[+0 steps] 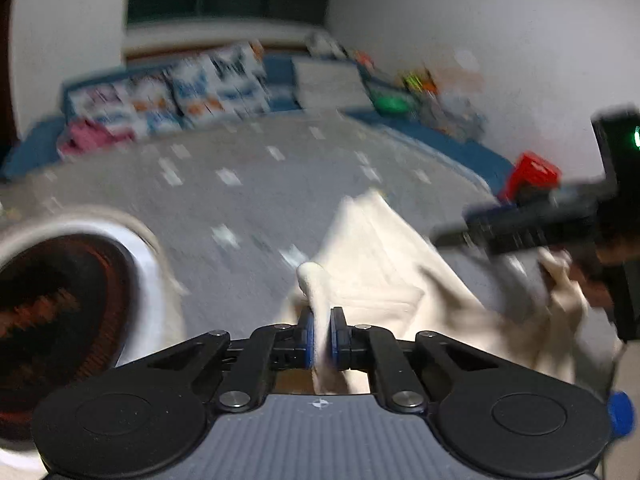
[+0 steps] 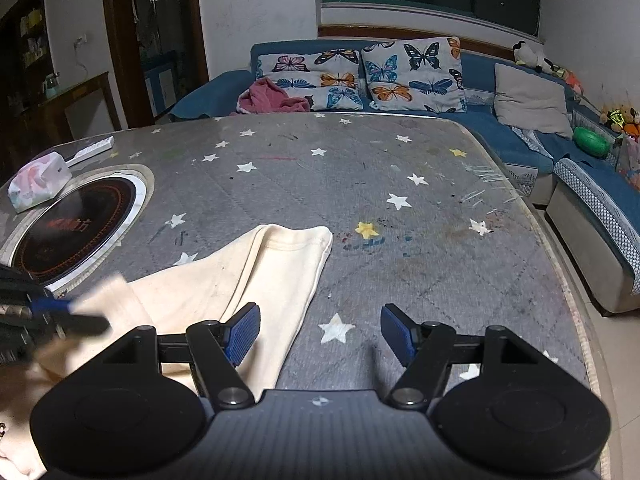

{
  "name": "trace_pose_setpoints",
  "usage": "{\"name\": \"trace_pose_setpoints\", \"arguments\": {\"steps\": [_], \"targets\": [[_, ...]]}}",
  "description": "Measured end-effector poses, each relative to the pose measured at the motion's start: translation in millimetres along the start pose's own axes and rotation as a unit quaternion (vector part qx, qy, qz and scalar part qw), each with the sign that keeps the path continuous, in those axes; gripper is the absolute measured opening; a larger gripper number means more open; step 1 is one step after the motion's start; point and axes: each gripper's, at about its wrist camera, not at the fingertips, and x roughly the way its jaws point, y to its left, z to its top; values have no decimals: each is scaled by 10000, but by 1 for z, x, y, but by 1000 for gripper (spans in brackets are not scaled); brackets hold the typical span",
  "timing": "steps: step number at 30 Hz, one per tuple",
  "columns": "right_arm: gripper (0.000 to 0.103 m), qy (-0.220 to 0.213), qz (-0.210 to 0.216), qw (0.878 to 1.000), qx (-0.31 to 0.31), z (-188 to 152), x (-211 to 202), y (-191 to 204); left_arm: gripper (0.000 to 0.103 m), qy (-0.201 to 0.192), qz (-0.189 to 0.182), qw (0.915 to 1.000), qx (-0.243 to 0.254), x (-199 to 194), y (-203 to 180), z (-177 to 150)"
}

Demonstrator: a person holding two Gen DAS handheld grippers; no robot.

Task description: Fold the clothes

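**Left gripper clamped on cream shirt, right one free over the table**

Left gripper (image 1: 322,338) – jaws clenched on a bunched fold of the cream garment (image 2: 256,280), cloth squeezed up between the blue pads (image 1: 306,336). Left wrist view is motion-blurred, so fine detail there is unclear. Right gripper (image 2: 318,334) – jaws released, wide apart, nothing between them; it hangs just above the table (image 2: 400,160) w/ its left pad over the garment's edge, right pad over bare cover.

Garment lies on the near-left part of the table, collar end pointing toward the middle, rest trailing off toward the near-left edge where the left gripper holds it.

Around it: grey star-print cover on the table; a round dark cooktop inset (image 2: 76,224) just left of the garment, close but not touching as far as visible. Tissue pack (image 2: 38,180) and a white strip-like item (image 2: 94,148) at the far-left edge, well apart. Behind the table – blue sofa (image 2: 500,128) w/ butterfly cushions (image 2: 412,76), a pink cloth heap (image 2: 272,98), grey cushion (image 2: 528,98), green round thing (image 2: 592,142).
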Motion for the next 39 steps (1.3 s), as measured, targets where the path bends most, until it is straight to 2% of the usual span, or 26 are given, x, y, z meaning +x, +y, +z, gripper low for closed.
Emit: {"name": "trace_pose_setpoints", "arguments": {"steps": [4, 8, 11, 15, 16, 20, 28, 31, 33, 35, 39], "targets": [[60, 64, 63, 10000, -2, 5, 7, 2, 8, -396, 712, 9958, -416, -9, 39, 23], [52, 144, 173, 9997, -21, 13, 21, 7, 8, -435, 1267, 9894, -568, -3, 75, 35], [48, 182, 203, 9996, -47, 20, 34, 11, 8, -272, 1458, 9867, -673, 9, 95, 36], [38, 288, 160, 9994, -80, 30, 55, 16, 8, -62, 1507, 9857, -755, 24, 112, 31], [34, 293, 158, 9994, -91, 32, 60, 16, 9, -30, 1506, 9856, -766, 27, 116, 30], [6, 262, 135, 9995, -140, 44, 77, 20, 9, -19, 1533, 9854, -743, 35, 120, 31], [5, 140, -259, 9978, -587, 70, 111, 34, 9, 107, 1743, 9807, -876, 59, 140, 37], [9, 145, -339, 9960, -812, 74, 115, 39, 14, 184, 1782, 9793, -942, 58, 142, 35], [14, 149, -306, 9954, -895, 74, 109, 40, 15, 122, 1826, 9788, -923, 49, 139, 34], [14, 127, -224, 9953, -936, 70, 96, 41, 15, 48, 1826, 9793, -875, 37, 133, 34], [14, 154, 91, 9941, -1067, 56, 62, 50, 15, -103, 1533, 9853, -752, 11, 107, 32]]}}
